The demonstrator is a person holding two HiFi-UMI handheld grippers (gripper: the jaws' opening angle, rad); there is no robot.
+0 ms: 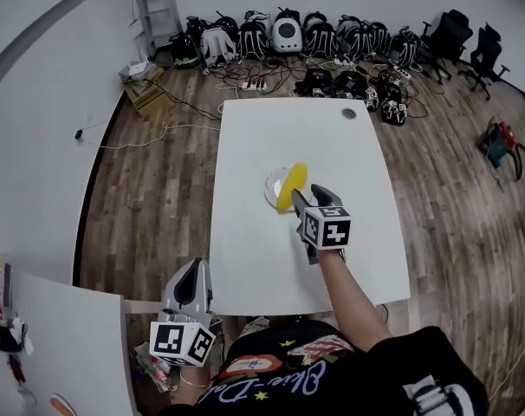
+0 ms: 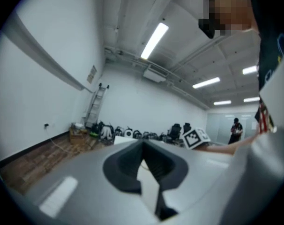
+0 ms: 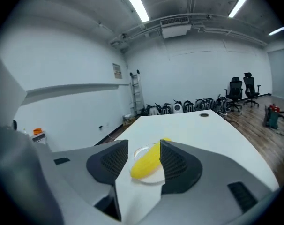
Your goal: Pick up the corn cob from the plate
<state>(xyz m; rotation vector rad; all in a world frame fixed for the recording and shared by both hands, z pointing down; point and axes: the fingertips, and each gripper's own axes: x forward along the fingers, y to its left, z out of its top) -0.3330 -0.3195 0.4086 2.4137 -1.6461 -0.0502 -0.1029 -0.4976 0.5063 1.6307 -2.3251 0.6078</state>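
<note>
A yellow corn cob lies across a small clear plate in the middle of the white table. My right gripper hovers just at the near side of the plate, open, its tips pointing at the cob. In the right gripper view the corn cob shows on the plate just beyond the open right gripper, and neither pad touches it. My left gripper hangs off the table's near left corner. The left gripper holds nothing, and its tips meet.
A row of backpacks lines the far wall, with office chairs at the right and a ladder at the left. The table has a cable hole near its far edge. A second white table stands at the lower left.
</note>
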